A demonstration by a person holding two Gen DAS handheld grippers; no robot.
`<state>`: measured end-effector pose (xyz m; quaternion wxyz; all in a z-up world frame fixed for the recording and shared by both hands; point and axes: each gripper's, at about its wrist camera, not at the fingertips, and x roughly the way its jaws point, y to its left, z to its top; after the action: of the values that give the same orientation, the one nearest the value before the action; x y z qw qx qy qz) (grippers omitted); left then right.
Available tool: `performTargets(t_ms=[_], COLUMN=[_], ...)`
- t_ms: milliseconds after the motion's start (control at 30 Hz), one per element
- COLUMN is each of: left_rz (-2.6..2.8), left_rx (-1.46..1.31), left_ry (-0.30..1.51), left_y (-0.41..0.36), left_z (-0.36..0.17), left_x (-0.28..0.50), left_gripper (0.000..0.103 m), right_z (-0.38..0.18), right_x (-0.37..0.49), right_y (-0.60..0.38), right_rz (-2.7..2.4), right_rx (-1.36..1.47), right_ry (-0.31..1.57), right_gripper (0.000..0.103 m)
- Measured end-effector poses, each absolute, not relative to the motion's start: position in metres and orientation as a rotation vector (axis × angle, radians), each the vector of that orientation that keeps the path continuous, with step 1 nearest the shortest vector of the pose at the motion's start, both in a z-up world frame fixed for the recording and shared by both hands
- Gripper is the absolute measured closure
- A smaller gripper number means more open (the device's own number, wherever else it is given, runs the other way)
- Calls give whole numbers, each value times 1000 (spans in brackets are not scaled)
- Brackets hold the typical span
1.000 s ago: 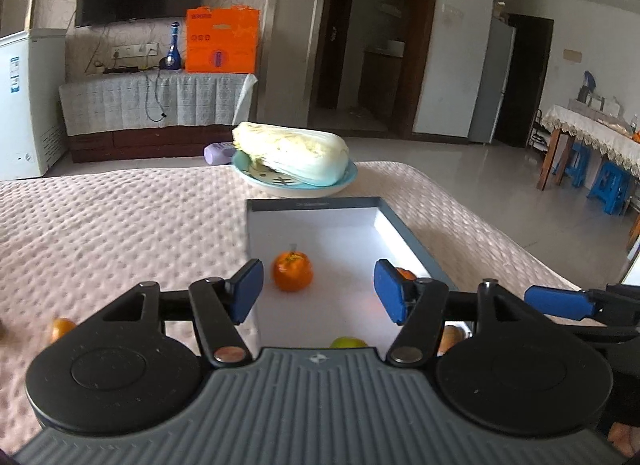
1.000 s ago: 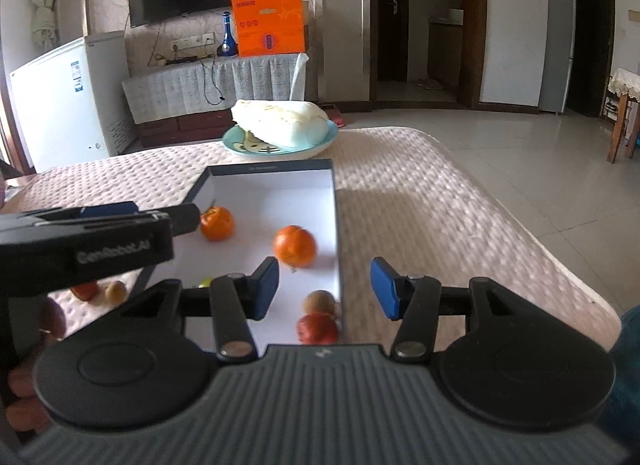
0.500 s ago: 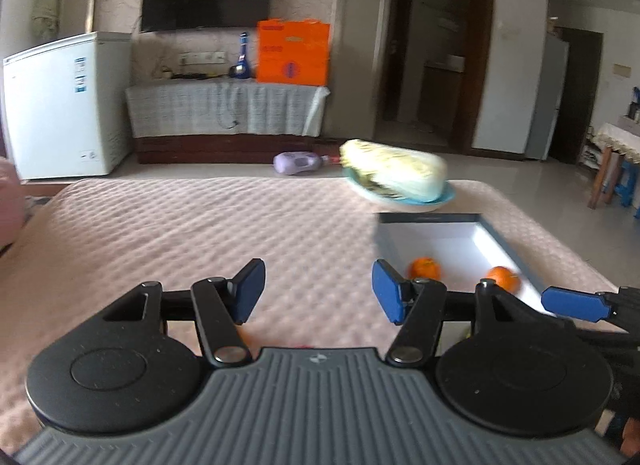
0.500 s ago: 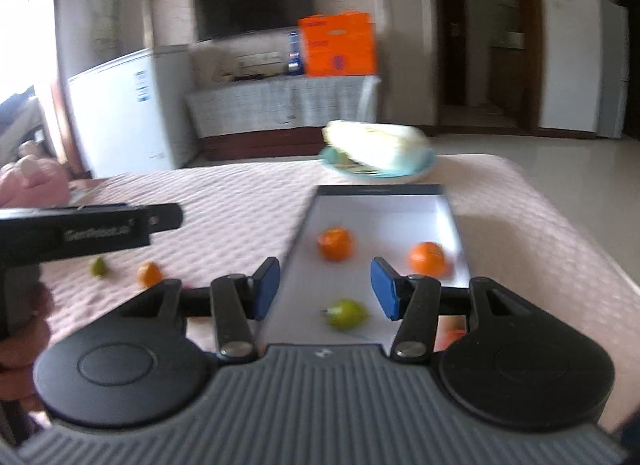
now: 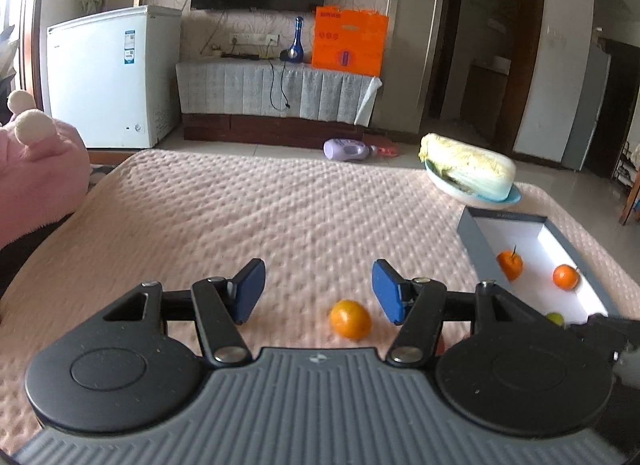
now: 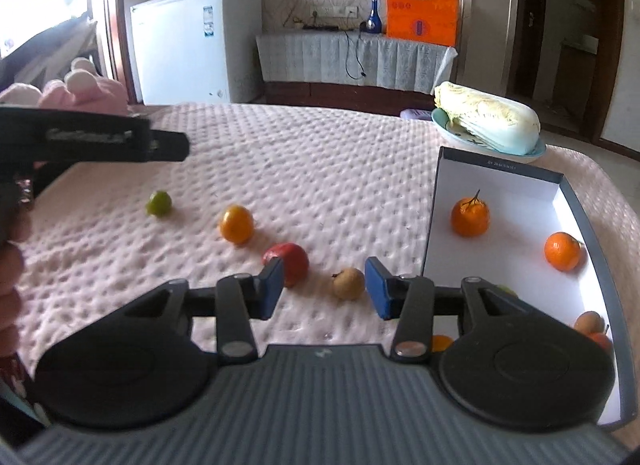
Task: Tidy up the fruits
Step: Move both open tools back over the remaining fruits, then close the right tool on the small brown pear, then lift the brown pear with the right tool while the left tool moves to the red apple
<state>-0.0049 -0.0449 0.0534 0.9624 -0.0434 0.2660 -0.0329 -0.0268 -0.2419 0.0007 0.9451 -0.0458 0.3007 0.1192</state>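
Loose fruit lies in a row on the bed's pink cover, left of the box (image 6: pixel 568 201) at its right edge. Left gripper (image 5: pixel 318 291): jaws half open, empty, an orange (image 5: pixel 351 319) just ahead between them. Right gripper (image 6: pixel 325 288): jaws closing, nothing pressed yet; small tan fruit (image 6: pixel 348 283) between them, red fruit (image 6: pixel 291 261) beside the left pad.

Left gripper (image 5: pixel 318 292) jaws apart; right gripper (image 6: pixel 325 288) jaws closing, empty.
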Motion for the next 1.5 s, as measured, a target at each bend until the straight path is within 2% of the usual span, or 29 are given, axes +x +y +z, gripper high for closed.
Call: performTargets(t_ms=[100,200,1067,1300,1500], left_rz=[-65,-78,-138,-143,-150], left_rx=[-52,-64,-15,-9,15], left_ry=[532,517,560,568,574], left_y=[-47,-47,-66,-67,-72], left_z=[52,57,46,43,37], left_x=[-3,-4,3,5,5], left_gripper=[38,38,38,38,38], right_z=[-4,-7,-27,-29,-25], right_x=[-19,-12,8,9,7], right_y=[-243,-242,-227,-227,-233], right_rz=[225,215,180,195,227], right_rx=[-94,-102,-204,-198,-146], right_ry=[634,648,731,742,744], right_gripper=[57,63,69,81,81])
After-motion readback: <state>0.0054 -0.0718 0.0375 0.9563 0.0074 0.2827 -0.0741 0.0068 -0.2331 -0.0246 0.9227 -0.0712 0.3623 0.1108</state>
